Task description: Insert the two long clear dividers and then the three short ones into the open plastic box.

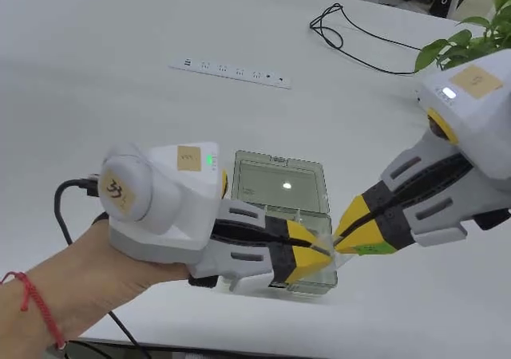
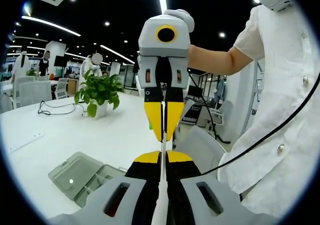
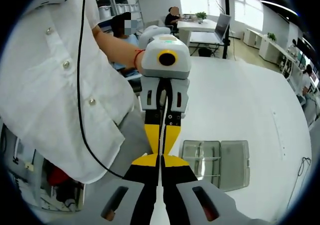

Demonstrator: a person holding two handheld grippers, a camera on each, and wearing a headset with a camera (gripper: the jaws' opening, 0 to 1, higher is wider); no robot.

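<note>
Clamping almost flat, the left gripper (image 1: 310, 255) has its jaws closed on one end of a thin clear divider (image 1: 328, 240). The right gripper (image 1: 345, 235) meets it nearly tip to tip and is pinched just as tight on the other end. From both gripper views I see the strip edge-on, a fine line running between the two sets of yellow tips. They sit so close together that I can't tell whether this is a long piece or a short one.

Below the tips is the box (image 1: 315, 284) on the white table (image 1: 120, 96), with its lid (image 1: 275, 185) lying open at the far side. The right gripper view suggests some dividers are already seated, though clear plastic on clear plastic makes counting doubtful.

To seat this one well, I'd keep the strip upright and both ends level. I'd line its edges up with the wall slots before going down, then lower both grippers together. Any twist between the hands would likely bow the plastic or jam one end, so I'd press lightly and let go only once it sits flush.
</note>
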